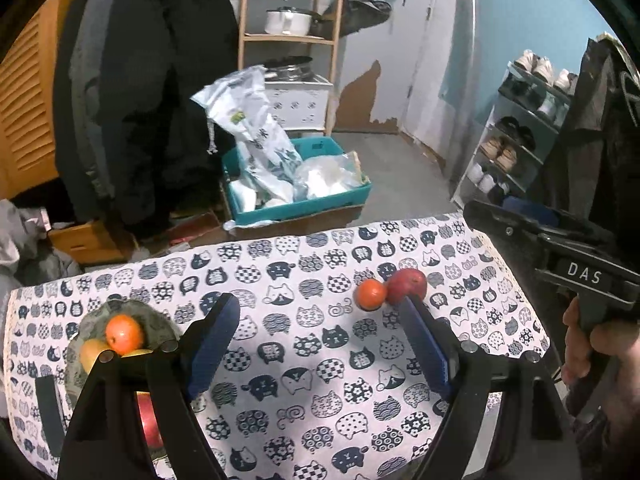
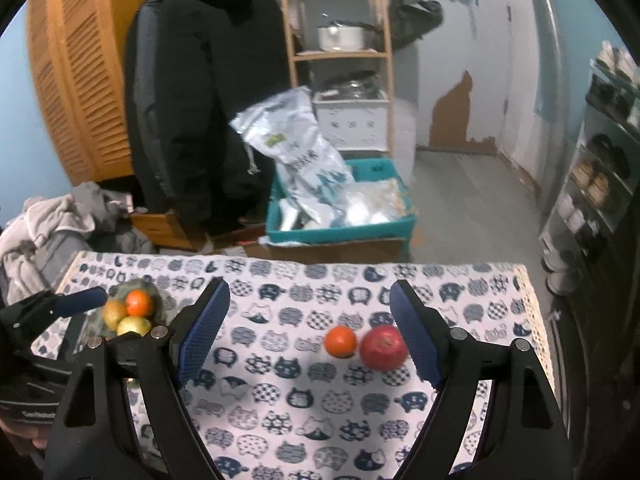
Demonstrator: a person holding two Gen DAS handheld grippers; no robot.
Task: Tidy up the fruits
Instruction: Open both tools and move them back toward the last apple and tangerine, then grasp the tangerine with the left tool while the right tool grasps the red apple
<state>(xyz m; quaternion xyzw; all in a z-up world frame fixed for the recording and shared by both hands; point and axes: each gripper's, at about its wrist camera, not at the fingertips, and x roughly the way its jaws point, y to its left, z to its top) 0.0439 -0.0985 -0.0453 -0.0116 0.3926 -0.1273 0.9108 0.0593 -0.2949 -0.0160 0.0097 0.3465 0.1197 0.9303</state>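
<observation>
Sitting near the right edge of the counter (image 2: 280, 400) are a tangerine (image 2: 340, 341) and a red apple (image 2: 383, 347), touching each other. Near the left edge, a bowl (image 2: 160, 300) holds another tangerine (image 2: 139, 302) and two yellow fruits (image 2: 134, 325). Both claws are wide open and hold nothing. The right claw (image 2: 308, 332) is just above the apple. The left claw (image 1: 320, 344) is over the middle.

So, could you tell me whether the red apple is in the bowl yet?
Out. The red apple lies on the cat-print cloth beside a tangerine.
</observation>
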